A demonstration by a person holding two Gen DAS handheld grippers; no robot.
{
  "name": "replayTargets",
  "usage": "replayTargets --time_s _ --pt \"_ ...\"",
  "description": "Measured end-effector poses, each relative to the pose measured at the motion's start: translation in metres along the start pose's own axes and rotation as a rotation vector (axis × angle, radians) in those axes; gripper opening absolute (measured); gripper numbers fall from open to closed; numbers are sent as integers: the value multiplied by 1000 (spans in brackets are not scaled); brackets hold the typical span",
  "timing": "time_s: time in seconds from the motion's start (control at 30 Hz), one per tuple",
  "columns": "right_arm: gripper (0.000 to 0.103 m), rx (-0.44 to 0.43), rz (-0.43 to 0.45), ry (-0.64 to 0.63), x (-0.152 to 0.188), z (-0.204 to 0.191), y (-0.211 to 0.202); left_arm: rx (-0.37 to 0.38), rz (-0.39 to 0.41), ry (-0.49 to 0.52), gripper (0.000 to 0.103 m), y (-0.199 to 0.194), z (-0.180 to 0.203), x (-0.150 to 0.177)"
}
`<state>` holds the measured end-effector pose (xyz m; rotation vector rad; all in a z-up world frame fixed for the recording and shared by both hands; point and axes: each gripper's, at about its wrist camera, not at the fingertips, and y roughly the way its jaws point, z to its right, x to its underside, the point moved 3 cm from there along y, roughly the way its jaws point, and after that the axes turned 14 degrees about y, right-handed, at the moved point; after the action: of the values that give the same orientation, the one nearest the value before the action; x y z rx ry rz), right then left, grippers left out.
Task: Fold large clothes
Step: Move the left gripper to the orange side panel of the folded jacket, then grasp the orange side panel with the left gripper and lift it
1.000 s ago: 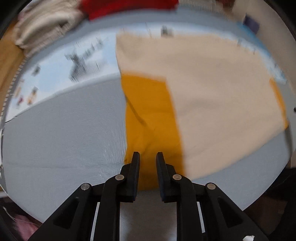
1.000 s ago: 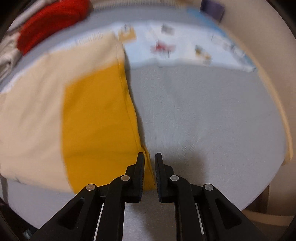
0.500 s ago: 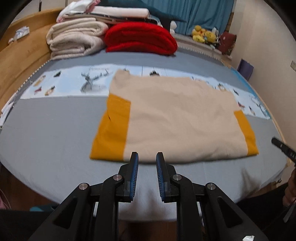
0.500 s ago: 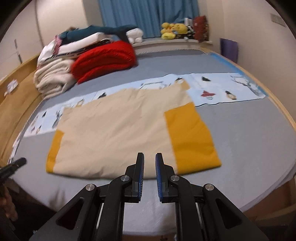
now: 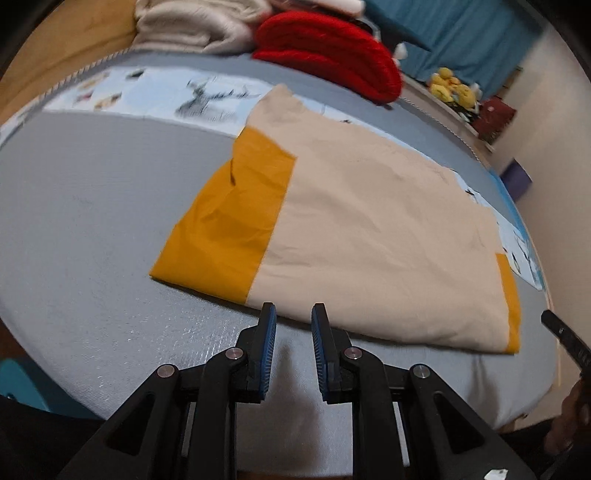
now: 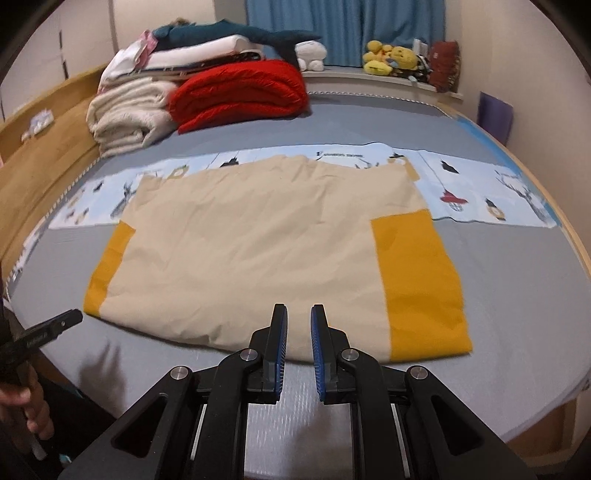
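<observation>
Covering grey bed (image 6: 509,295): folded beige-and-yellow garment (image 6: 258,251); blue curtains (image 6: 354,22) behind.

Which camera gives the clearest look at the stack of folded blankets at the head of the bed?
The right wrist view. It shows the red blanket, the cream blanket beside it and the bedding piled on top, whole and sharp. The left wrist view shows only the blurred red blanket and a cropped cream blanket at the top edge.

- Bare grey bedsheet (image 6: 517,295) lies open to the right of the folded garment (image 6: 258,251) and along the bed's near edge.
- Stacked blankets (image 6: 236,92) fill the far left corner.
- A wooden bed frame (image 6: 40,155) borders the left side.
</observation>
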<state>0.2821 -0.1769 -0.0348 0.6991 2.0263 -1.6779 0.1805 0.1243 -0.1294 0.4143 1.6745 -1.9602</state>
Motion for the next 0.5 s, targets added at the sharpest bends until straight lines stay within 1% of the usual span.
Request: replayTargets --time_s 0.03,0.07,0.1,0.17,0.23,0.33,0.5 --pt "15 0 -9 -10 -1 -4 6 -10 -10 -10 27 4 -4 1" --pt "15 -2 -20 -19 -1 -9 14 -10 -24 -31 29 10 -10 4" --pt "15 -4 -29 -29 -2 -13 20 3 -36 -52 33 15 -14 6" --pt "15 -9 -48 -48 -5 -22 34 35 -56 -110 35 25 -24 10" --pt "15 -19 -71 -54 -8 -30 46 62 -56 -165 42 31 -33 11" --pt "15 -22 -106 -70 -8 -41 66 89 -44 -253 46 38 -47 12" --pt "15 6 -178 -90 -3 -53 106 111 -20 -378 50 50 -67 12"
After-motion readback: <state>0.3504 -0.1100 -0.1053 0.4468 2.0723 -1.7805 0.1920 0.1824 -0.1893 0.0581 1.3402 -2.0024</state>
